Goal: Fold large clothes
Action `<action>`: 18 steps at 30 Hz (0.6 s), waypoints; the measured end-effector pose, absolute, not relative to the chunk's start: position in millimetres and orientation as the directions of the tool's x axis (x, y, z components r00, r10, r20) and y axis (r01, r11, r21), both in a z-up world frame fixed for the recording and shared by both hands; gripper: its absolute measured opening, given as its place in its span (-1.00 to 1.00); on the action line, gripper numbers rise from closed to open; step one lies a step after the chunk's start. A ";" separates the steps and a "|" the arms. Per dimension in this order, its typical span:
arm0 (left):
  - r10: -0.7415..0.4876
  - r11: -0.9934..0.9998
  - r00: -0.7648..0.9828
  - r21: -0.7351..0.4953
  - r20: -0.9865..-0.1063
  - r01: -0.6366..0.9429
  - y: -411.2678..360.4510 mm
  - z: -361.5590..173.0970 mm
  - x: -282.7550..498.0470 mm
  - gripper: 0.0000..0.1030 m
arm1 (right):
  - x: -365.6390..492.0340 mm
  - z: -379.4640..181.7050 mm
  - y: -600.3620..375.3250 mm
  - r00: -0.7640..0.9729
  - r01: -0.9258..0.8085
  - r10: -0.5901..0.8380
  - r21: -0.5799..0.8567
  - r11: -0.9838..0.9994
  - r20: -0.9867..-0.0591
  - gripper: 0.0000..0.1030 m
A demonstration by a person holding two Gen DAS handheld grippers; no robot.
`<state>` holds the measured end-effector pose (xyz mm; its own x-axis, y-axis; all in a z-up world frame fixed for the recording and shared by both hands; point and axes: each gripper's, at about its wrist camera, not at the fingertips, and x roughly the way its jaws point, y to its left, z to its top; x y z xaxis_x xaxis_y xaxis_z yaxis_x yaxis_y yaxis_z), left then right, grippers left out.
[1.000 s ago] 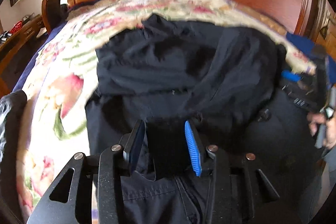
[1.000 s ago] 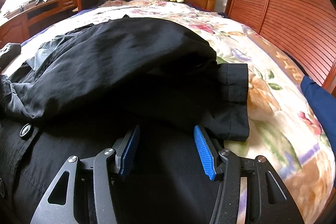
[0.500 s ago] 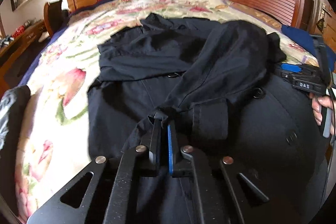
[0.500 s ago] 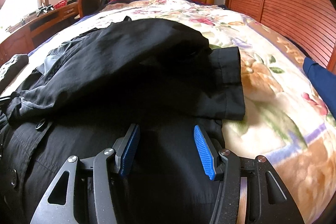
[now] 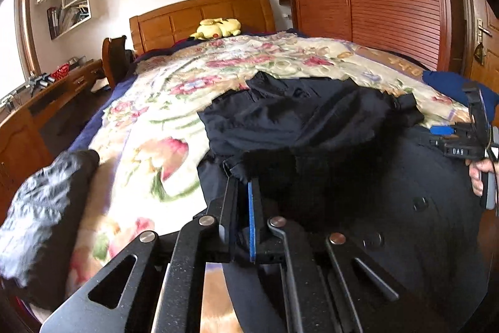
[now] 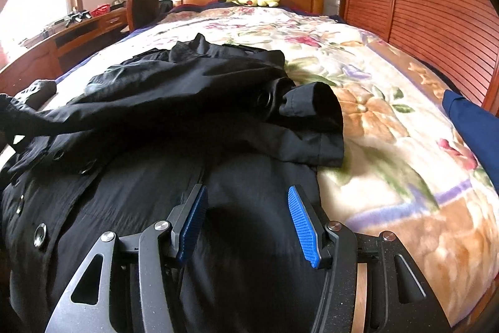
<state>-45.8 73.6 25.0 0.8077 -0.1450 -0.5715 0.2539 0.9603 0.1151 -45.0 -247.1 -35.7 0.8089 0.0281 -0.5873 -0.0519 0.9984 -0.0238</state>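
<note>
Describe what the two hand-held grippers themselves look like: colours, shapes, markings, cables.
Both are black. The left hand-held gripper and right hand-held gripper have flat linkage arms with triangular cut-outs and silver pivot pins. The fingers carry ribbed blue pads. Seen from the left wrist, the right one bears white lettering and a thin dark cable.

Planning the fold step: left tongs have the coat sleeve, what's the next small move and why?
Probably carry the sleeve across onto the coat body. Left tongs are shut on its bunched end, lifted off the bedspread; right tongs are open over the coat.
</note>
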 end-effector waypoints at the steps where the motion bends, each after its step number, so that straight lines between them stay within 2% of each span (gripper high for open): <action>1: -0.154 0.960 0.802 0.104 -0.578 0.259 76.0 20.6 -51.9 -0.91 | -48.3 -35.5 -247.5 0.810 -0.057 0.032 -0.025 0.998 -0.586 0.08; 13: -0.186 0.953 0.769 0.079 -0.612 0.294 78.0 -2.7 -100.4 -0.90 | -79.3 -27.3 -248.1 0.832 -0.090 0.049 -0.048 0.995 -0.552 0.09; 16: -0.185 0.955 0.775 0.075 -0.605 0.287 82.5 -0.8 -107.3 -0.58 | -83.5 -28.9 -246.8 0.834 -0.095 0.047 -0.059 0.994 -0.550 0.11; 18: -0.187 0.956 0.779 0.070 -0.599 0.284 85.0 -0.3 -108.6 -0.18 | -85.3 -28.7 -248.0 0.832 -0.093 0.047 -0.056 0.994 -0.552 0.16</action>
<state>-108.6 85.0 -0.3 0.7787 -0.1871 -0.5989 0.2835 0.9564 0.0698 -85.3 -248.0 -28.7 0.8324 0.0470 -0.5523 -0.0932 0.9941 -0.0559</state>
